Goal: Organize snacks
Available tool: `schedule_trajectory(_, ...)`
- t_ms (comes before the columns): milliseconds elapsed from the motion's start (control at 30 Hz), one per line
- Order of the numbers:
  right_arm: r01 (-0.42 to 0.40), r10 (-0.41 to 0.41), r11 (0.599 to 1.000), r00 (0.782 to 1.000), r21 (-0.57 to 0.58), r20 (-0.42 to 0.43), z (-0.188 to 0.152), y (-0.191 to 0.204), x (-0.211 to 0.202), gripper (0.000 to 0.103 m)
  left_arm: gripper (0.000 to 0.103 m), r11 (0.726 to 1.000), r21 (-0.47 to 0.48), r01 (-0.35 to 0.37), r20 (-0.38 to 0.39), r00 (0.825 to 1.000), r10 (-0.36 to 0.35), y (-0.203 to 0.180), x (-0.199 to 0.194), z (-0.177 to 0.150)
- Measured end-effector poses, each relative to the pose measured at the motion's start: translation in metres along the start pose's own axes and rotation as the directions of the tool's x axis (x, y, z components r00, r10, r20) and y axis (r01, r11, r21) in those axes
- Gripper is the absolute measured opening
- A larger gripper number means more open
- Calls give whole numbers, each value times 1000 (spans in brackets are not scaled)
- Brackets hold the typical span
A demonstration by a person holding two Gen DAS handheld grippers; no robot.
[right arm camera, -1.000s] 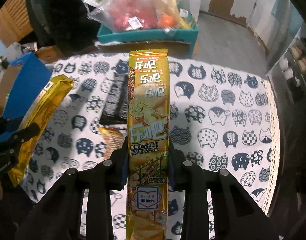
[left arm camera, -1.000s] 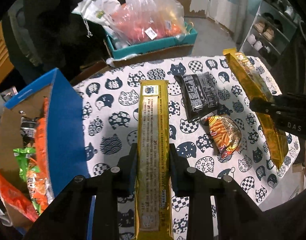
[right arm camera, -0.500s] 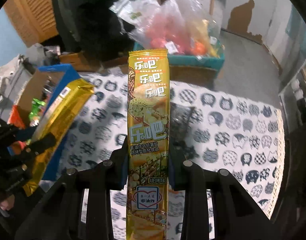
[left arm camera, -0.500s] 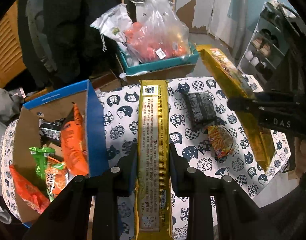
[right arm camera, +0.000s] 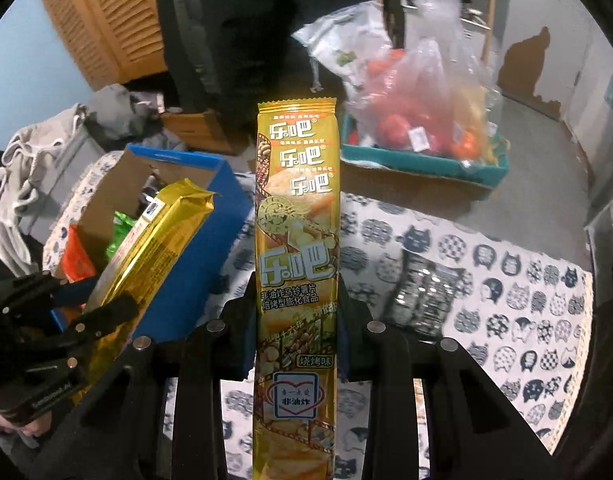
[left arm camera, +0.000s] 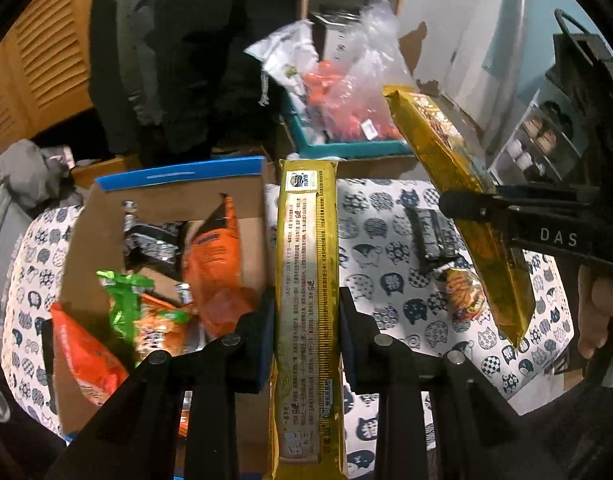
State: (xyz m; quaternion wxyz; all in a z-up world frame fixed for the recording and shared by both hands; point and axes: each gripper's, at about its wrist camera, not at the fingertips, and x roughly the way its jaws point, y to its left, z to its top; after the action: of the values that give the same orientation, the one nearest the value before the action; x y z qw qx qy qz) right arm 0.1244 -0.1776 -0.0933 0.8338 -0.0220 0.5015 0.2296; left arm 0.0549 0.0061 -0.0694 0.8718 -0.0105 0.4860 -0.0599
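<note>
two gold snack packs held aloft beside the snack box

the left gripper (left arm camera: 306, 320) had its jaws clenched on a long gold snack pack (left arm camera: 306, 280), back side with small print facing the camera, held above the near right corner of the blue cardboard box (left arm camera: 178, 170). the box stood on the table (left arm camera: 386, 208) with its cat-print cloth and held orange packets (left arm camera: 214, 248), a green packet (left arm camera: 122, 300) and a dark silvery one (left arm camera: 154, 240).

the right gripper (right arm camera: 296, 312) had its jaws clenched on a second gold pack (right arm camera: 296, 240), printed front showing, raised over the table to the right of the box. in the left view this pack tilted across the table's right side.

on the cloth lay a black packet (left arm camera: 430, 236) and, just beside it, a small orange-yellow packet (left arm camera: 462, 292). behind the table sat a teal tray (right arm camera: 422, 160) carrying a clear plastic bag (right arm camera: 422, 92) of red and orange items.
</note>
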Motion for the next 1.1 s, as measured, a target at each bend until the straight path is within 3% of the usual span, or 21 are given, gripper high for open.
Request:
schedule_trajectory(400,-50,49,998,998,-43,-27,21,49,17,30,28,993,-104,-52,16,998,54,63,-7,-6)
schedule_trajectory(733,-80,76,993,996,-83,-50,37,89,31,30,28,975,-199,-104,-35,995,99,114,10,-19)
schedule_trajectory(1100,-115,107,987,991,-114,-80,49,127,48,30,29,968,-220,-117,-54,993,108,132,29,-27)
